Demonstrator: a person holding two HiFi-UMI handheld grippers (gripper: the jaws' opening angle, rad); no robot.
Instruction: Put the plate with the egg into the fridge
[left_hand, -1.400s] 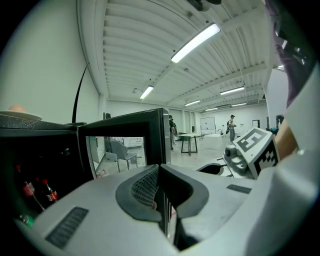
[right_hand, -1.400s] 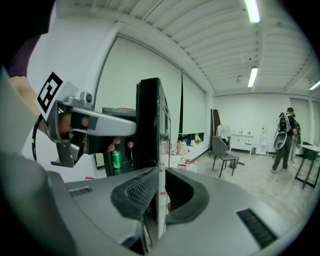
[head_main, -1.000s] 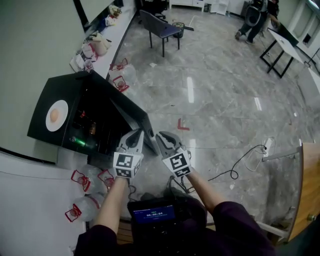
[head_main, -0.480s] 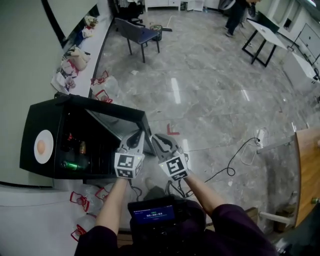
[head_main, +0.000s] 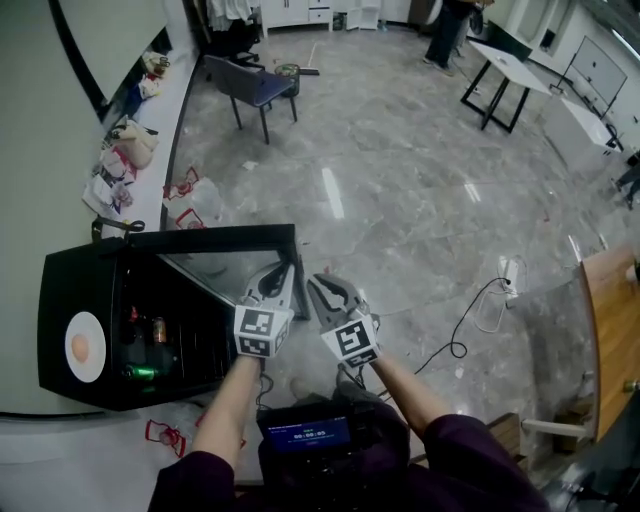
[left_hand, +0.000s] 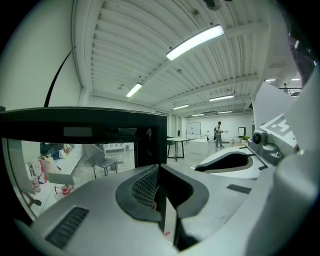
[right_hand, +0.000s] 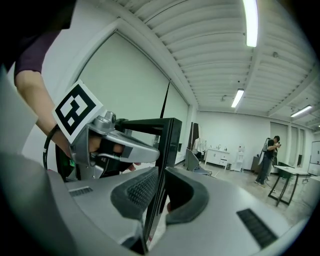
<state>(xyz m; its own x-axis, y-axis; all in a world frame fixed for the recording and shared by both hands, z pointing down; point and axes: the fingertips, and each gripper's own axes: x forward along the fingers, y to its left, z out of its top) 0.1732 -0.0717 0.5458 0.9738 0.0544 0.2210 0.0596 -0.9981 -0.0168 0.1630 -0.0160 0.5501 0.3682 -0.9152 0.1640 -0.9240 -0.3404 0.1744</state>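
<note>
A black mini fridge (head_main: 62, 285) stands at the left of the head view. On its top lies a white plate (head_main: 87, 362) with a brown egg (head_main: 79, 346). The fridge's glass door (head_main: 220, 262) is swung out wide. My right gripper (head_main: 318, 283) is shut on the door's free edge; the black frame (right_hand: 169, 140) runs between its jaws (right_hand: 159, 192). My left gripper (head_main: 284, 270) is beside it at the same edge, jaws together (left_hand: 161, 186), with the door frame (left_hand: 150, 145) right in front of them. Neither gripper is near the plate.
Cans and bottles (head_main: 145, 335) fill the fridge shelves. A white counter with bags (head_main: 130, 140) runs along the left wall. A chair (head_main: 250, 85), a table (head_main: 505, 60) and a person (head_main: 450, 25) are far back. A cable (head_main: 480, 320) lies on the floor at the right.
The fridge door has swung further open, with both grippers moving along at its edge. The fridge now sits lower and more to the left in the head view.
</note>
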